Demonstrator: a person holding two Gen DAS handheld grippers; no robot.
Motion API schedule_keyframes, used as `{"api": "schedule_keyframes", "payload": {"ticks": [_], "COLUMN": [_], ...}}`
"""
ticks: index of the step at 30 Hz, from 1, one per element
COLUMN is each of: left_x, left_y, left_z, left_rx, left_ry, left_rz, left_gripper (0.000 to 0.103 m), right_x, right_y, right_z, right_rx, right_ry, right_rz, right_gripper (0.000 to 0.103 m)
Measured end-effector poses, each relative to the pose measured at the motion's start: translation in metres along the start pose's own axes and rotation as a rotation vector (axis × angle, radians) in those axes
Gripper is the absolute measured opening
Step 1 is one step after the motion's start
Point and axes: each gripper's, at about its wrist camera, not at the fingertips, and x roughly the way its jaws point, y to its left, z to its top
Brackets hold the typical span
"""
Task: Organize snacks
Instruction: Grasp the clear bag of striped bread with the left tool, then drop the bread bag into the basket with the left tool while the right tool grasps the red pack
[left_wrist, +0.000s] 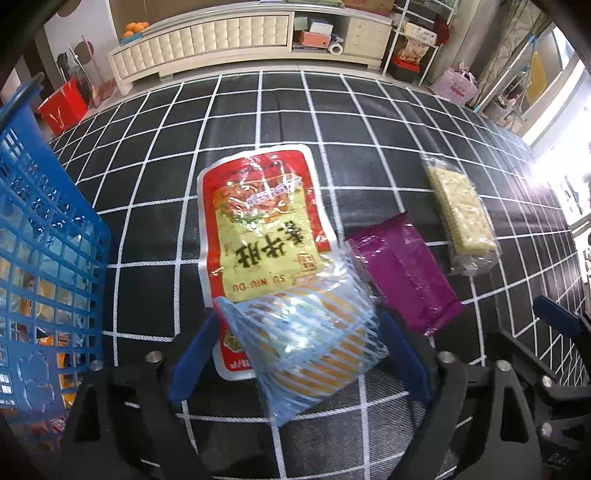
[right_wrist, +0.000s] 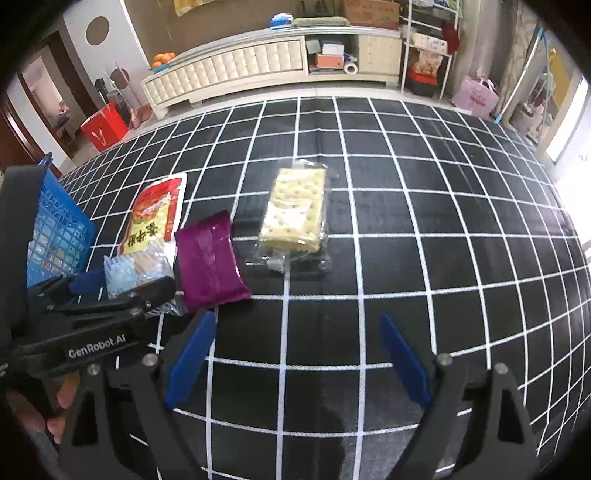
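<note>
A clear, blue-striped packet of orange snacks lies on the lower end of a red-and-yellow pouch on the black grid mat. My left gripper points down over it, open, with a blue finger on each side of the packet and not pressing. To the right lie a purple packet and a clear pack of crackers. My right gripper stands open over bare mat, nothing between its fingers, with the purple packet and crackers ahead of it.
A blue mesh basket holding several snack packs stands at the left edge of the mat. A cream cabinet, a red bag and a pink bag line the far floor.
</note>
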Motion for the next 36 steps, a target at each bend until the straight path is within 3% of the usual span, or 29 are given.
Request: {"api": "schedule_keyframes", "payload": {"ticks": [4,6,8,10,14,17,26,36], "left_x": [0.002,0.001,-0.005,-0.01,-0.014,-0.025,-0.115,-0.182], "left_y": [0.003,0.0,-0.001,0.001,0.004,0.001,0.004,0.081], "left_z": [0.004,0.002,-0.001,-0.001,-0.005,-0.009,-0.007,-0.007], "left_rx": [-0.031,-0.028,-0.027,-0.033,-0.008,0.005,0.068,0.017], "left_ry": [0.004,-0.003,-0.011,-0.001,0.001,-0.011,-0.181,-0.276], "left_rz": [0.015,0.027,0.025,-0.012,-0.058,-0.076,-0.11,-0.074], "left_gripper": [0.094,0.09,0.066,0.048,0.036,0.035,0.035,0.035], "right_x": [-0.001,-0.001,-0.001,-0.001,-0.005,-0.011,-0.034,-0.043], "right_y": [-0.001,-0.001,-0.001,-0.001,0.0,0.004,0.03,0.089], "right_z": [-0.001,0.0,0.0,0.0,0.001,0.002,0.017,0.043], "right_rx": [0.017,0.021,0.022,0.026,0.046,0.041,-0.015,-0.123], "right_ry": [0.005,0.006,0.011,0.014,0.018,0.008,-0.029,-0.056], "right_rz": [0.006,0.007,0.01,0.014,0.039,0.041,0.056,0.101], "right_gripper": [0.092,0.092,0.092,0.092,0.092,0.092,0.092,0.092]}}
